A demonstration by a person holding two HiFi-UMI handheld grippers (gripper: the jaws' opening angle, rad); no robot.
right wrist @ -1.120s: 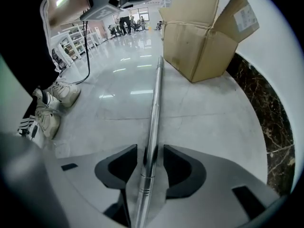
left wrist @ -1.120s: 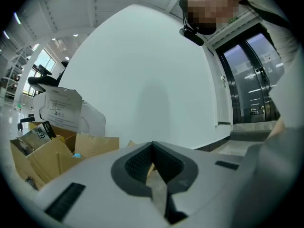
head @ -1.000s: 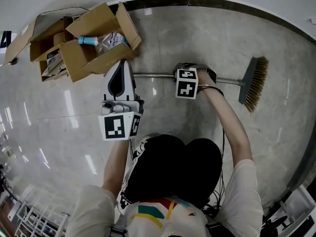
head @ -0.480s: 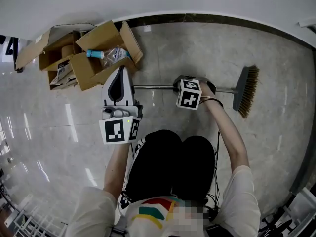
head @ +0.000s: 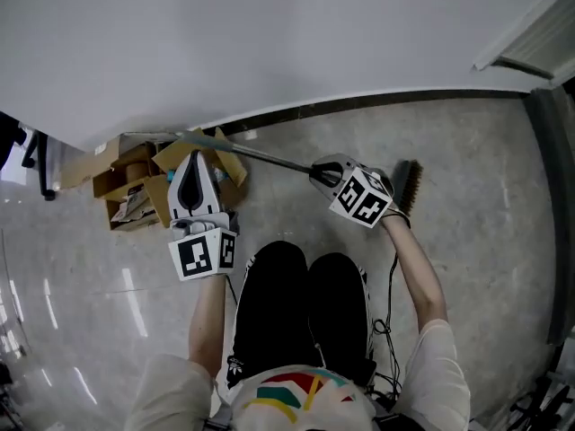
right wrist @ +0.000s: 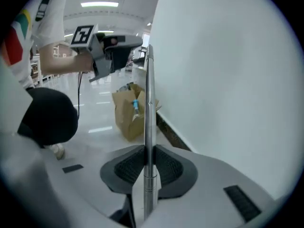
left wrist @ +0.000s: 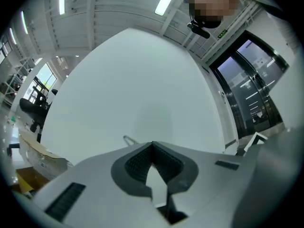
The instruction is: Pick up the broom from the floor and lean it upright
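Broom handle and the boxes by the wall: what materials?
Broom handle: probably metal tube with a polished finish; it is silvery, with bright highlights and a stepped joint. Boxes: cardboard, matte brown, with open creased flaps; wall thickness is too small to judge.

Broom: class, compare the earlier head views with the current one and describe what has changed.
The right gripper has just closed its fingers on the broom handle and lifted it off the floor, free end tilting up toward the cardboard boxes. Unchanged: left gripper empty, boxes in place.
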